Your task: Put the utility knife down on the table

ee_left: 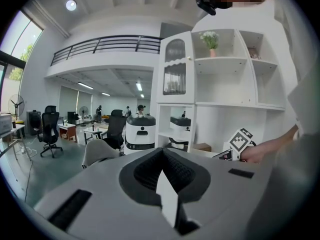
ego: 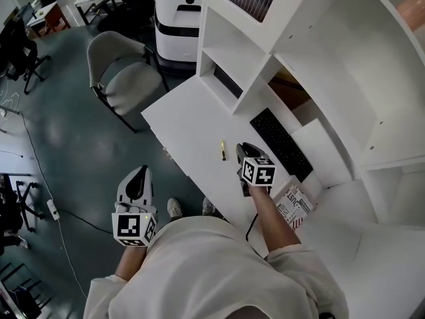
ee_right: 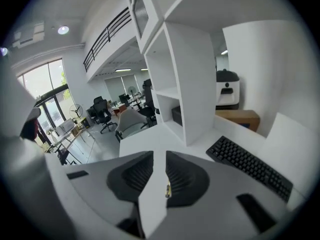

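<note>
The utility knife [ego: 223,151], a small yellow and dark bar, lies flat on the white table [ego: 189,115] near its front edge. My right gripper [ego: 241,147] hovers just right of it, jaws a little apart and holding nothing. In the right gripper view the knife [ee_right: 168,189] shows through the narrow gap of the right gripper [ee_right: 160,156], down on the tabletop. My left gripper [ego: 141,171] hangs over the floor left of the table. The left gripper [ee_left: 162,151] has its jaws together and is empty.
A black keyboard [ego: 281,145] lies right of the right gripper, under the white shelf unit [ego: 265,52]. A printed box [ego: 293,203] sits by the forearm. A grey chair [ego: 123,72] and a white machine [ego: 176,18] stand beyond the table's left end.
</note>
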### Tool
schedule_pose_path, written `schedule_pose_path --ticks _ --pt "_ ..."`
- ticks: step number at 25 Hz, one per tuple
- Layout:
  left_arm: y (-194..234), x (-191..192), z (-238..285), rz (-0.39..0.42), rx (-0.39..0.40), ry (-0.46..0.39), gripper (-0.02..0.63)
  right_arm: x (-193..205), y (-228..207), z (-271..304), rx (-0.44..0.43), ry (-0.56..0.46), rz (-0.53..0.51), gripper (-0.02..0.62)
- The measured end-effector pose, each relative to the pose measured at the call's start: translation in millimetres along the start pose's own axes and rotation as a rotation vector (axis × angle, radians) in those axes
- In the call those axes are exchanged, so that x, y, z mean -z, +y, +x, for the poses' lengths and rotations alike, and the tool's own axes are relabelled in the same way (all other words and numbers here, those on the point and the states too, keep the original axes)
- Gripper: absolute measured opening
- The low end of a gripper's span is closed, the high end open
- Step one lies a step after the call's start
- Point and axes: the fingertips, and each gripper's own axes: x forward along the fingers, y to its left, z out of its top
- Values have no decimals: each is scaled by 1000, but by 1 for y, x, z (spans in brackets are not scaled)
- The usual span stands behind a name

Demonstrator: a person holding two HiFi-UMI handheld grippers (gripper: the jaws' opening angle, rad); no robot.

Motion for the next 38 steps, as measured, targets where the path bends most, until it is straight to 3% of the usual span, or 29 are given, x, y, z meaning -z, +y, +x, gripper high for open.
schedule_pose_path --ticks 10,21,25,38 --pt "-12 -14 4 24 53 -31 0 -52 8 -92 19 -250 -71 72" --pt "-13 -26 2 49 75 -57 0 -82 18 -177 62 -478 -131 42" --pt "-11 -28 0 57 72 -62 0 -86 23 -201 76 -536 -151 5" --pt "-9 -29 -9 60 66 -75 1 -94 33 -255 62 -656 -170 3"
